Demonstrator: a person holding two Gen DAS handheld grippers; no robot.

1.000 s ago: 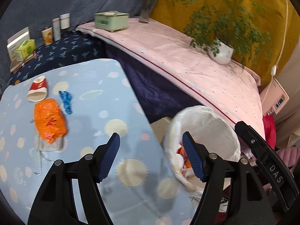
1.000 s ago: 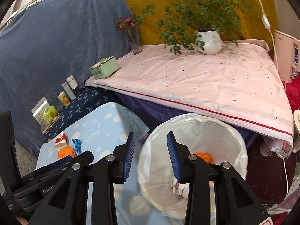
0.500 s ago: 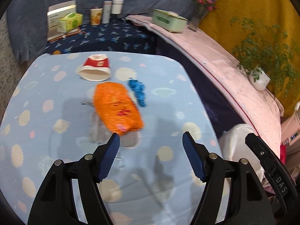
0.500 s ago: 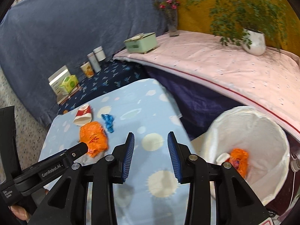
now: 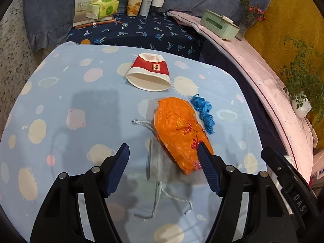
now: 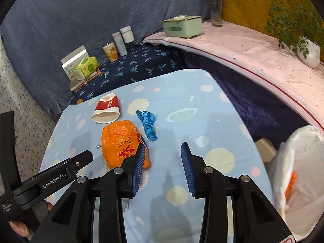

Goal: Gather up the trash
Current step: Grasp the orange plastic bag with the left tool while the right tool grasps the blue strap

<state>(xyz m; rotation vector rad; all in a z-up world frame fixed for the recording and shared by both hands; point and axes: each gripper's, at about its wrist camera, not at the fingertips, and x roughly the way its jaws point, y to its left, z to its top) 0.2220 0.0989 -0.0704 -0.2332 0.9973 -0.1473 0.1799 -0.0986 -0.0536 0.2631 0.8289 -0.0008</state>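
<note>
On the light blue spotted table (image 5: 60, 111) lie an orange crumpled wrapper (image 5: 178, 129), a grey face mask (image 5: 160, 162) partly under it, a blue crumpled scrap (image 5: 204, 113) and a tipped red-and-white paper cup (image 5: 149, 75). My left gripper (image 5: 164, 158) is open and empty, just above the mask and the wrapper's near end. My right gripper (image 6: 164, 156) is open and empty, over the table right of the wrapper (image 6: 121, 141), near the blue scrap (image 6: 148, 124) and cup (image 6: 106, 110). The white-lined bin (image 6: 299, 182) stands at the right table edge.
A dark blue side table (image 5: 141, 32) behind holds a tissue pack (image 5: 103, 10), a box, a can and bottles. A pink-covered bench (image 6: 253, 54) at the right carries a green tissue box (image 6: 182, 26), a vase and a potted plant (image 6: 307, 50).
Both grippers have swung left, away from the bin and over the table trash. The left gripper has come down close to the mask and the orange wrapper. Both stay open.
</note>
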